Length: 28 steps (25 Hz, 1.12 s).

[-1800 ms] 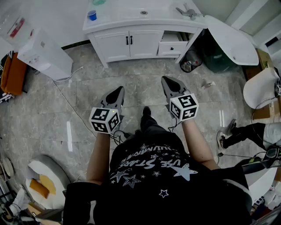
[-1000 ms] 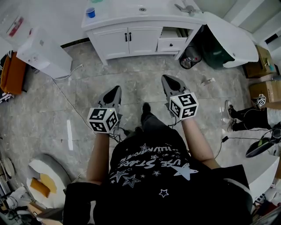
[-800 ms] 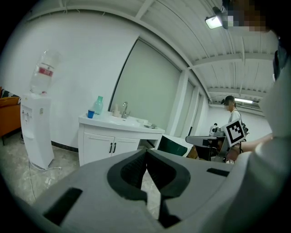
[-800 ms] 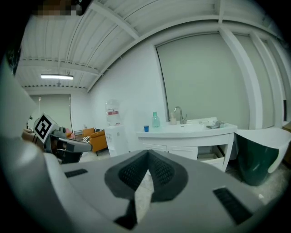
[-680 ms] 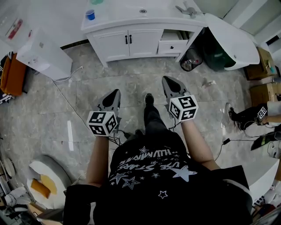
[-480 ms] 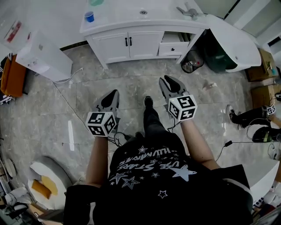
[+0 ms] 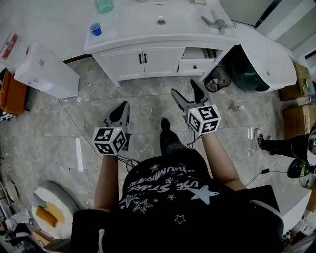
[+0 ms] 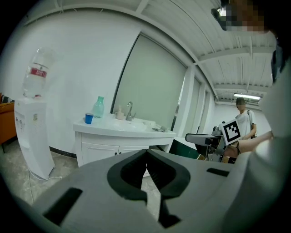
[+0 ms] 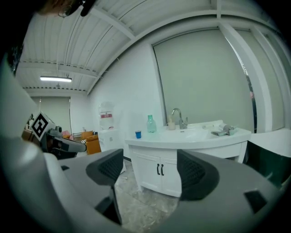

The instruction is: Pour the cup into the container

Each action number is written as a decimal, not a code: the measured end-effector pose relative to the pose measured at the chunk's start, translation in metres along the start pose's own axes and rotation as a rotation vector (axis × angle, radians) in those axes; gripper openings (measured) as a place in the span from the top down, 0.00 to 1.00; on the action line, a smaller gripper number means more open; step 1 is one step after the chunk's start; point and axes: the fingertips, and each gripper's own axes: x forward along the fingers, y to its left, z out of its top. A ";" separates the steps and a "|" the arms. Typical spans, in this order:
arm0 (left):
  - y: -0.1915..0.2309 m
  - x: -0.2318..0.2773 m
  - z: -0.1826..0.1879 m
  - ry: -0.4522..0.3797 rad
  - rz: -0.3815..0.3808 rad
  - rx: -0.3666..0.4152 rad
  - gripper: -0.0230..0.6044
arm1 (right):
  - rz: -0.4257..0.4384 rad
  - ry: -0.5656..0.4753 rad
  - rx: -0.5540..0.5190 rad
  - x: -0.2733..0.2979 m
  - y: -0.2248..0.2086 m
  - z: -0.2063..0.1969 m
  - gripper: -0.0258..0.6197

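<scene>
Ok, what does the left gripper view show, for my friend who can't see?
The left hand-held gripper, jaws shut and empty, faces a white sink cabinet holding a blue cup, green bottle and tap. A water dispenser stands left.

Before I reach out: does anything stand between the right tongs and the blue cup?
Nothing visible does. The right tongs have just been opening, empty; only bare floor lies before the vanity, where the blue cup stands free.

The right tongs (image 7: 183,88) were shut. They have just been opening and now stand wide apart, with nothing between them. They and the left tongs (image 7: 124,105) have come closer to the white desk (image 7: 133,27). More of what looks like a green bottle (image 7: 104,5) now shows near the blue cup (image 7: 95,29).
</scene>
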 end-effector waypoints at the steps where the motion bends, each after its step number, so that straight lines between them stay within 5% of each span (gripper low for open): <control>1: 0.004 0.009 0.006 -0.003 0.006 0.005 0.95 | 0.008 -0.001 0.000 0.009 -0.006 0.003 0.40; 15: 0.039 0.119 0.072 -0.045 0.117 0.009 0.95 | 0.116 0.014 0.031 0.119 -0.099 0.042 0.31; 28: 0.082 0.133 0.082 -0.069 0.242 -0.046 0.95 | 0.219 0.071 0.029 0.185 -0.102 0.036 0.30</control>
